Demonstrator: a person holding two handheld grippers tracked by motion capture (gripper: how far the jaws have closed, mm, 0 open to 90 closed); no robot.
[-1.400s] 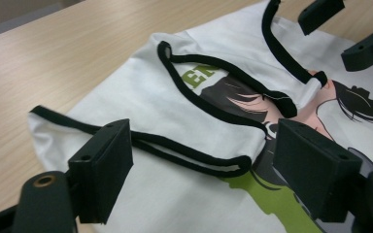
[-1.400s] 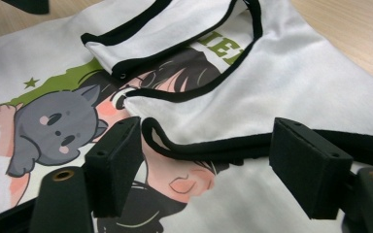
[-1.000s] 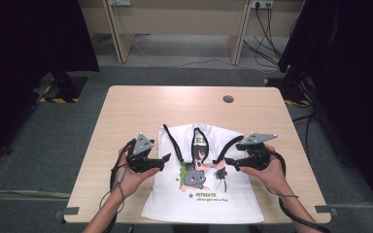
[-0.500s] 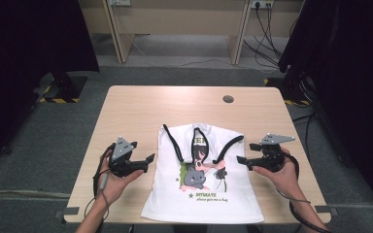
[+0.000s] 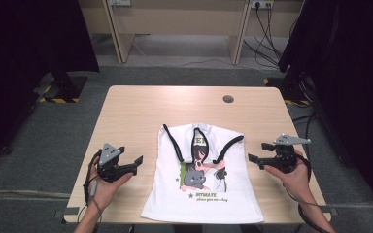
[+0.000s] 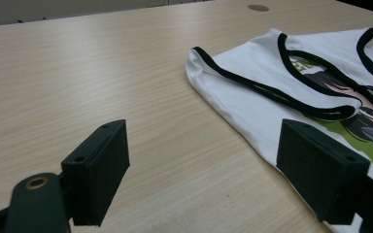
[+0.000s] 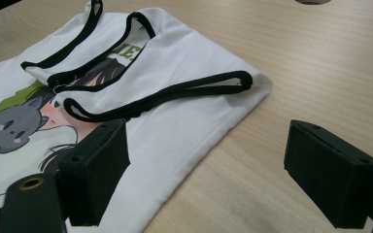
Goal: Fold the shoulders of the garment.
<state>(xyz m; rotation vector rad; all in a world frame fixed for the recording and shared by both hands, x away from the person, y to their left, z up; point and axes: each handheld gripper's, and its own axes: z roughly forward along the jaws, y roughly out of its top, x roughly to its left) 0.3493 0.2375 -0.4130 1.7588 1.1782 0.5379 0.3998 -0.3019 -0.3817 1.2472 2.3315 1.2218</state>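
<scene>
A white sleeveless top (image 5: 201,179) with black trim and a cartoon print lies flat on the wooden table (image 5: 141,114), hem toward the near edge. Its upper part is folded down over the print. My left gripper (image 5: 136,162) rests open on the table a little left of the top, jaws pointing at it. My right gripper (image 5: 251,160) is open just off the top's right edge. In the left gripper view the top (image 6: 291,82) lies ahead and to the right of the open gripper (image 6: 213,170). In the right gripper view the top (image 7: 141,82) lies ahead, with the open gripper (image 7: 209,170) at its edge.
A round grommet hole (image 5: 228,99) sits near the table's far edge. Bare wood stretches beyond the top and to its left. Dark curtains (image 5: 34,43) flank the table, and cables (image 5: 267,19) run over the floor behind it.
Both hands have drawn outward and back from the top's sides; the left gripper went left, the right one went right. The top lies as before.
</scene>
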